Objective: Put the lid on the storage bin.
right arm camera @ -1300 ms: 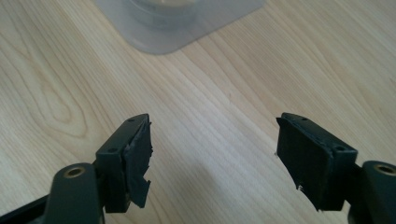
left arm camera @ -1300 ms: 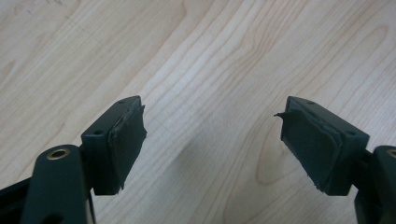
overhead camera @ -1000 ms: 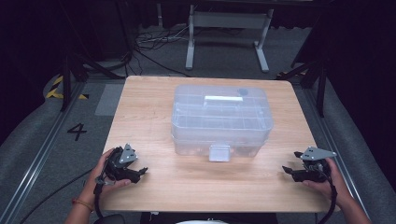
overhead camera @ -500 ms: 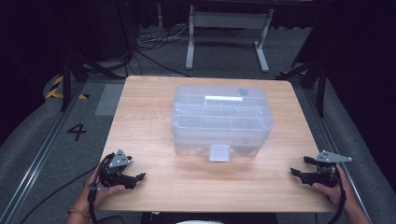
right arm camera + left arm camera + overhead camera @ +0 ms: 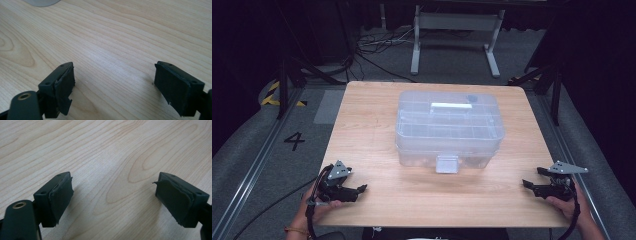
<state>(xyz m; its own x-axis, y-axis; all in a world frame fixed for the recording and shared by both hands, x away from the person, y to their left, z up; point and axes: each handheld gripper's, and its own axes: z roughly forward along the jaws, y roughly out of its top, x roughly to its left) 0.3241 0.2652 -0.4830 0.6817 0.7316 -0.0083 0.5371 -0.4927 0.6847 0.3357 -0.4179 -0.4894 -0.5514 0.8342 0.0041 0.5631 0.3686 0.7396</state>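
The clear plastic box [image 5: 449, 127] stood near the middle of the counter [image 5: 377, 120], a little toward its far edge, with its lid shut. It was see-through, with divider walls inside, a pale strip on the lid and a small latch tab [image 5: 447, 163] on the wall facing the near edge. I could not tell if anything lay in the compartments.

My left tool [image 5: 356, 191] rested at the near left corner of the counter and my right tool [image 5: 530, 186] at the near right corner, both well apart from the box. The left tool was spread wide, with bare wood between its pads [image 5: 61, 195]. The right tool's jaws had just been opening and stood wide as well, with nothing between its pads [image 5: 63, 82].

I judged that the main risk was the box sliding. It looked light and smooth, so a push on the latch from one side could move it toward the far edge. The clear walls also made the edges hard to see, so a tool could close on the lid rim and slip off.
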